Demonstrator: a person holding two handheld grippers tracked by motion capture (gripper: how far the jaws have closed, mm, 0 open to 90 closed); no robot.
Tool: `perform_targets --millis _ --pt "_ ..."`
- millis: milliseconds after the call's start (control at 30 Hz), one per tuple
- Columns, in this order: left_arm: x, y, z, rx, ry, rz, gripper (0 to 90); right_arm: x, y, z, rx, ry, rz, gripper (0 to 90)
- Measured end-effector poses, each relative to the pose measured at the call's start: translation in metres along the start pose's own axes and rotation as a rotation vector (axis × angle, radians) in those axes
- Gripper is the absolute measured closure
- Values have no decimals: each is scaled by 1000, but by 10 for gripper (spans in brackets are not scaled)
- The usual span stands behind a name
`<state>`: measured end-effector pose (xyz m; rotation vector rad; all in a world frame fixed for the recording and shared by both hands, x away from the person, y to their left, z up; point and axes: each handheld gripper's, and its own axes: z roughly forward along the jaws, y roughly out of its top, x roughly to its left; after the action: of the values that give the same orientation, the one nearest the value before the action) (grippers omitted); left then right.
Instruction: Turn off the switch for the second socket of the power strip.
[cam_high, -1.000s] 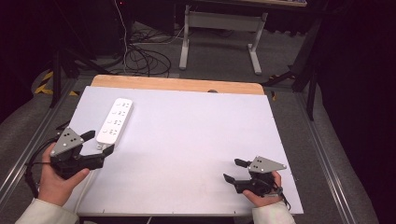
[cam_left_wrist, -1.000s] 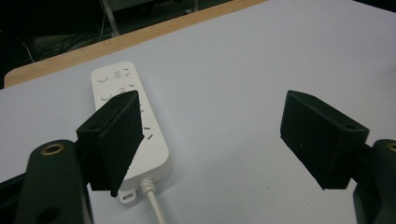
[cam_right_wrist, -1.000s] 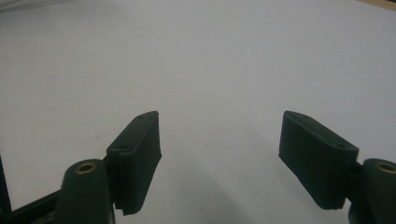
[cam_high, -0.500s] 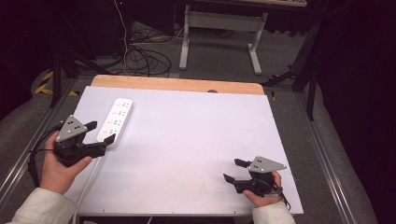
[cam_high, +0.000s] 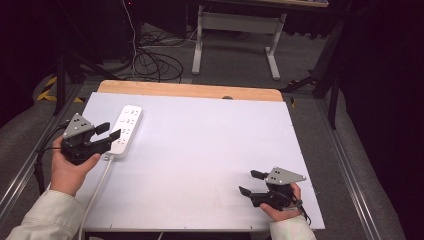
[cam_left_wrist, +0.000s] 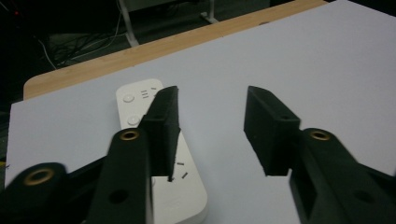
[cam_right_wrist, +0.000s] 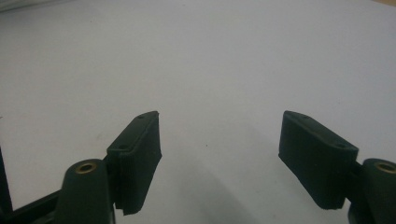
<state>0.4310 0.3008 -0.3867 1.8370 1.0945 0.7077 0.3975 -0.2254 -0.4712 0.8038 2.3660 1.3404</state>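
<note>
**Left gripper over the power strip, right gripper idle at the near edge**

The left gripper (cam_high: 107, 135) sat at the left side of the table (cam_high: 210, 150), held from below by the left hand (cam_high: 70, 165), forearm in a pale sleeve (cam_high: 45, 217) coming in from the bottom left corner. Its jaws pointed right and slightly away, reaching the near end of the white power strip (cam_high: 126, 131). Jaws had just been closing, partly spread with a clear gap. In the left gripper view the left gripper (cam_left_wrist: 212, 128) had one jaw over the power strip (cam_left_wrist: 144, 121) and the other over bare table beside it; the pads did not press on anything. Contact with the strip could not be told.

The power strip lay flat near the table's left edge, long axis running away from the person, far end short of the wooden strip (cam_high: 190, 91) along the table's back. Its white cord (cam_high: 95, 192) ran off the near end toward the front edge, passing just beside the left hand.

The right gripper (cam_high: 251, 182) rested low near the front right corner, right hand (cam_high: 280, 202) under it, jaws pointing left. In the right gripper view the right gripper (cam_right_wrist: 219, 158) had jaws spread wide, nothing between, only bare table (cam_right_wrist: 210, 70) ahead.

The middle and right of the table were open white surface. Right gripper was close to the front edge. Floor cables (cam_high: 150, 55) and a metal stand (cam_high: 235, 30) lay behind the table, well apart.
</note>
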Motion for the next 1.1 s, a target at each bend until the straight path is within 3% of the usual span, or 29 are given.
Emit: perform_targets --millis 67,100,133,267,367,500,600,733,1100 --pt "3 0 4 -4 2 -7 672 0 0 0 -1 1 0 296" --pt "5 1 5 2 0 -9 672 0 0 0 -1 1 0 296" --pt "6 1 6 4 -1 -14 746 0 0 0 0 1 0 296" --pt "11 1 12 21 -21 -53 853 -1 0 0 0 3 0 296" --pt "14 1 15 21 -32 -61 897 0 0 0 -1 3 -1 296" --pt "17 3 20 35 -4 -43 900 0 -1 -1 -4 4 2 296" --pt "21 5 25 67 11 -51 900 0 -1 -1 -5 6 1 296" --pt "27 5 33 106 46 -80 900 0 -1 -1 -9 9 3 296" --pt "40 0 54 168 42 -169 900 0 -1 -1 -10 9 -1 295"
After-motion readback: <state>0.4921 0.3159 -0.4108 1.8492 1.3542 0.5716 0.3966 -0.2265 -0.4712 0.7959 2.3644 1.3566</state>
